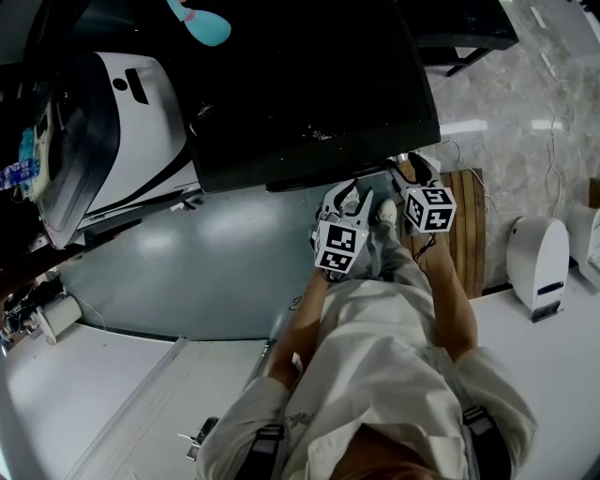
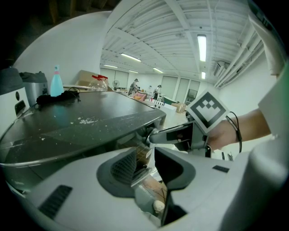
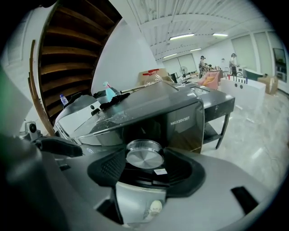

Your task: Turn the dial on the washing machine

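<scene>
The washing machine is a dark top-loader with a glossy lid. Its round silver dial sits on the front panel, seen only in the right gripper view. My right gripper is shut on the dial, with a black pad against each side of it. In the head view the right gripper reaches under the lid's front edge. My left gripper hovers just beside it, its jaws a little apart with nothing between them. In the head view the left gripper is at the same edge.
A white appliance stands to the machine's left, and a teal bottle rests on the lid. Wooden slats lie on the right, with white devices beyond them. A white surface runs along the lower left.
</scene>
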`<state>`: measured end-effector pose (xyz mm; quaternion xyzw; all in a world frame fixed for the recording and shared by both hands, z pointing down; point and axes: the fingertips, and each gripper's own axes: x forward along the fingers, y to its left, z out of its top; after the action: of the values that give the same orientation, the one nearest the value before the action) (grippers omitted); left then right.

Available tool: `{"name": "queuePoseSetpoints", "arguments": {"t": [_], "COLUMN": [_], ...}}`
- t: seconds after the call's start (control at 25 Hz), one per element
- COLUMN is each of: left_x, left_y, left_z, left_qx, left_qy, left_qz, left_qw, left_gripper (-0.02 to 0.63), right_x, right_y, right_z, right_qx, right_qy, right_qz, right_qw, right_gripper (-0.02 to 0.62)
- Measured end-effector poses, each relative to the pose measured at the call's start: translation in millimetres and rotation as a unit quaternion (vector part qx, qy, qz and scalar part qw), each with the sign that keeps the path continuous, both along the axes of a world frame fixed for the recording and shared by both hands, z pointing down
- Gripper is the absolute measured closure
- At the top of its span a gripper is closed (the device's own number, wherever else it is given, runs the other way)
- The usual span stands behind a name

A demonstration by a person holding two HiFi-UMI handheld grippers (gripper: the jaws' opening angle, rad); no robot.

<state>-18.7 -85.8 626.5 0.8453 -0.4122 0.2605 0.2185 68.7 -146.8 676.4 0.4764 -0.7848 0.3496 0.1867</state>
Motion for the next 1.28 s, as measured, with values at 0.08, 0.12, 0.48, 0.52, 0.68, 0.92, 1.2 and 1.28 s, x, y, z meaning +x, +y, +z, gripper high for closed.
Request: {"name": "queuePoseSetpoints", "arguments": {"t": [0.08,0.12,0.48,0.52,0.68,0.92,1.2,1.28], "left_x": [0.1,0.0,-0.4,-0.8,-1.3,0.0,0.6,0.9], "left_y": [0.5,0.9,1.1,1.1,2.1,2.4,0.4,0.8], "left_z": [-0.3,-0.3,-1.3,-1.2,0.2,-0.8,-1.2,-1.8], "left_qx": [0.000,-0.001,0.003,0.003,0.001,-0.003,-0.001,-0.002], "left_qy": [0.001,0.001,0.003,0.003,0.002,0.000,0.006,0.007], "left_qz": [0.000,0.000,-0.003,-0.003,-0.004,-0.006,-0.009,-0.009], "left_qw": [1.0000,1.0000,1.0000,1.0000,1.0000,1.0000,0.9999,0.9999], "left_gripper": [0.474,0.474,0.474,0.474,0.474,0.474,0.474,0.474], "right_x": [0.3,0.5,2.6,2.5,2.9,4.8,5.2,5.6], "right_y": [0.0,0.1,-0.2,-0.3,-1.4,-1.7,-2.1,-1.7], "right_z": [-0.1,0.0,1.8,2.1,3.4,3.5,4.1,4.2], "right_qx": [-0.003,-0.005,-0.015,-0.017,-0.023,-0.028,-0.034,-0.037], "right_qy": [-0.015,-0.024,-0.078,-0.084,-0.113,-0.133,-0.166,-0.178], "right_qz": [0.006,0.011,0.035,0.037,0.053,0.060,0.072,0.076], "right_qw": [1.000,1.000,0.996,0.996,0.992,0.989,0.983,0.980], "right_gripper": [0.328,0.328,0.328,0.327,0.325,0.325,0.325,0.325]}}
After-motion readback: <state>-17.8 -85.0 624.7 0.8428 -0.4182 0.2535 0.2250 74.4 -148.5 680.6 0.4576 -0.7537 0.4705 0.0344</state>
